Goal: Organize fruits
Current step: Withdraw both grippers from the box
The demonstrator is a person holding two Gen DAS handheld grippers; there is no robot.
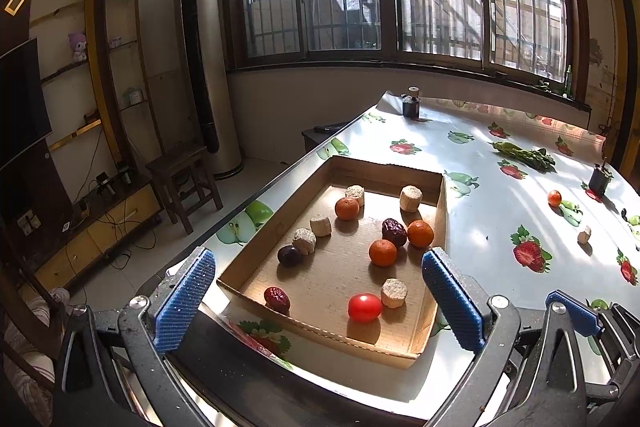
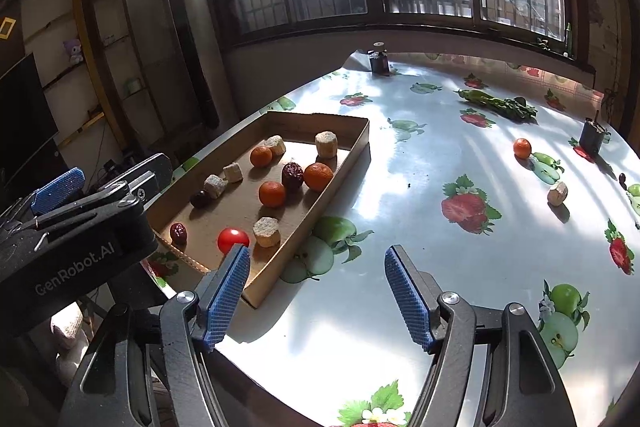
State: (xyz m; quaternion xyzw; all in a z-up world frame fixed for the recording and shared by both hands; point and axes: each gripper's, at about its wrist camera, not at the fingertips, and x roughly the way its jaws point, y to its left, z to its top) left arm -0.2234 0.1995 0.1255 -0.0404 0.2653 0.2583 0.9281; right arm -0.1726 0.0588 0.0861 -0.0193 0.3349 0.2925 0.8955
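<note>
I tilt both down at the table's near edge: my left gripper (image 1: pixel 318 301) gapes empty over the cardboard tray (image 1: pixel 439 215), my right gripper (image 2: pixel 318 301) spread empty beside it

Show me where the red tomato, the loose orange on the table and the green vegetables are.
red tomato (image 1: pixel 364 307), left wrist view, middle of its skin
loose orange (image 2: pixel 522 148), right wrist view, its centre
green vegetables (image 2: pixel 498 103), right wrist view, middle of the bunch
</note>
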